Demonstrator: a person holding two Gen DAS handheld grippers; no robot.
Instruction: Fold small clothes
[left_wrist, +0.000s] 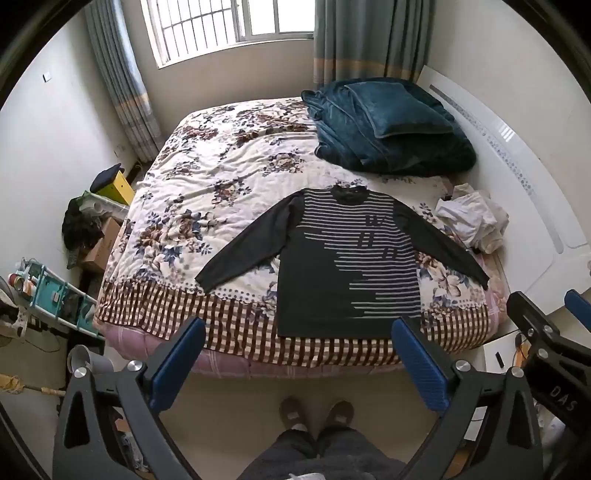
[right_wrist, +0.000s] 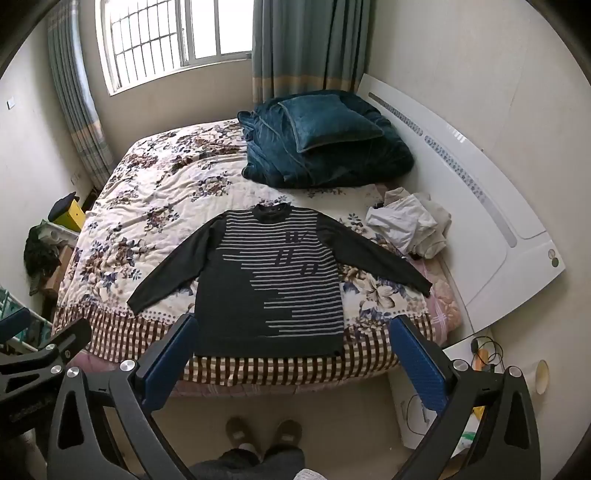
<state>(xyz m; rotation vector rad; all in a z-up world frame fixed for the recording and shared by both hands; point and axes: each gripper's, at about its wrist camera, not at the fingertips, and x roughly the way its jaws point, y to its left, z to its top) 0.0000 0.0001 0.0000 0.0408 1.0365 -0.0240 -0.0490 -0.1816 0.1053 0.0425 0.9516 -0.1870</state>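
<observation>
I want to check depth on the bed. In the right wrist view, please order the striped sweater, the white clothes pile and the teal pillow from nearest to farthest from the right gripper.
From the right gripper:
1. Striped sweater, spread flat at the bed's near edge.
2. White clothes pile, right side, mid-bed.
3. Teal pillow, atop the blanket at the far end.

A teal blanket (left_wrist: 388, 136) and pillow (left_wrist: 399, 110) heaped by the headboard (left_wrist: 517, 177) — floral bedspread (left_wrist: 207, 192) beneath, barred window (left_wrist: 229, 26) behind.
</observation>
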